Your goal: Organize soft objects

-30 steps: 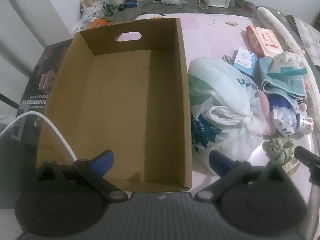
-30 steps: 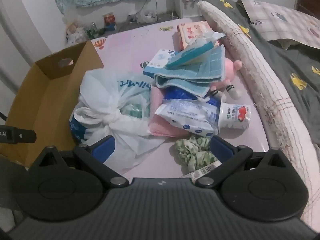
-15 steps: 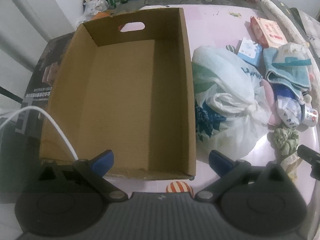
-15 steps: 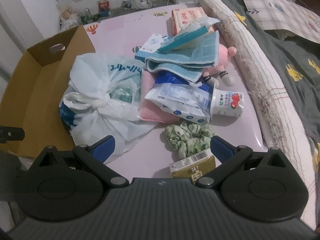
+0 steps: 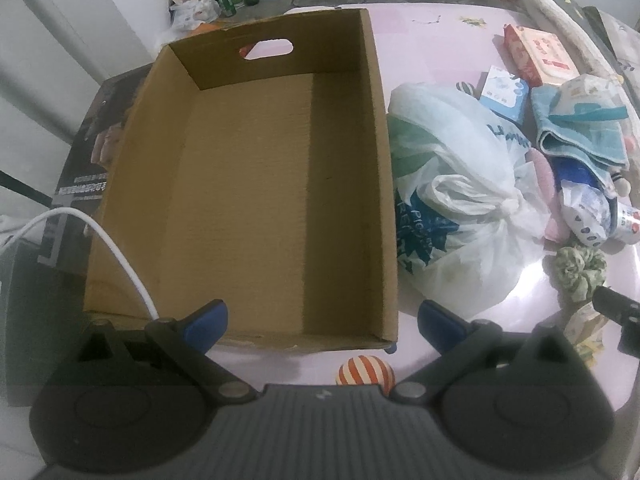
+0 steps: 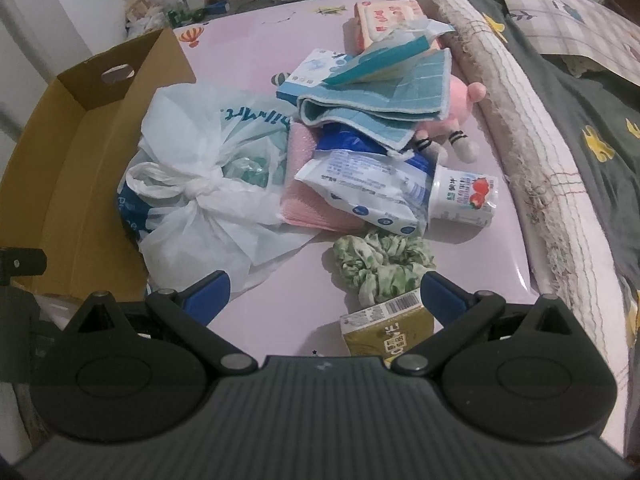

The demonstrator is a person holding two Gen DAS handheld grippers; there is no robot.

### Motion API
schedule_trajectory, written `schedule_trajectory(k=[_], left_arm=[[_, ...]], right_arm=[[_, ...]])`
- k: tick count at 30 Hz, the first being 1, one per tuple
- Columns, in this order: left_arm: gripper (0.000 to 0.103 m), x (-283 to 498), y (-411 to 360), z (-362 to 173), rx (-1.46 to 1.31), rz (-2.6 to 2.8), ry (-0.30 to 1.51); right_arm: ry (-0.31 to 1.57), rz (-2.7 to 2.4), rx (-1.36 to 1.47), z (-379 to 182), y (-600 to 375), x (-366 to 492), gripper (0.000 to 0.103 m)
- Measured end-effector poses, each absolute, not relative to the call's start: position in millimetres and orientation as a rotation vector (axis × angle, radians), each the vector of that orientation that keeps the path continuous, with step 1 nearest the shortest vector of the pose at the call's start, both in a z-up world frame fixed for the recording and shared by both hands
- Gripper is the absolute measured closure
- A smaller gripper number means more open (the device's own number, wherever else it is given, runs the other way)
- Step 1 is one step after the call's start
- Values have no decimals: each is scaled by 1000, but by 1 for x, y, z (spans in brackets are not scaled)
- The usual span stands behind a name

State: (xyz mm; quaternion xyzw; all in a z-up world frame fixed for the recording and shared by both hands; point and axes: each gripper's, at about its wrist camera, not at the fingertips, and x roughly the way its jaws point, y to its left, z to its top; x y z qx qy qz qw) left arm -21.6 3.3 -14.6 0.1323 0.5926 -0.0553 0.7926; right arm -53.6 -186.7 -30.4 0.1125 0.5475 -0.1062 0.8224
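At the left, the left gripper [image 5: 322,316] is hovering with jaws spread, holding nothing, over the near end of the bare brown cardboard box [image 5: 248,204]. Beside the box the knotted white plastic bag [image 6: 208,184] is slumping against its wall. Further right, the right gripper [image 6: 324,292] is hanging wide apart near the green patterned fabric scrunchie [image 6: 380,264]; reaching for it risks catching the gold drink carton [image 6: 388,330] just beside it.

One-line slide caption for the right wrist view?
Open right gripper above green scrunchie, beside tied plastic bag and cardboard box.
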Motion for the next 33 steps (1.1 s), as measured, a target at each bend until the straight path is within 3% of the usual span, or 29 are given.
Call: schedule_trajectory(k=[19, 33], left_arm=[[1, -31, -5, -12, 306, -142, 1217], [3, -90, -125, -2, 368, -484, 1130]], right_arm=[[1132, -173, 282, -32, -185, -62, 1], [967, -332, 408, 0, -318, -129, 1]])
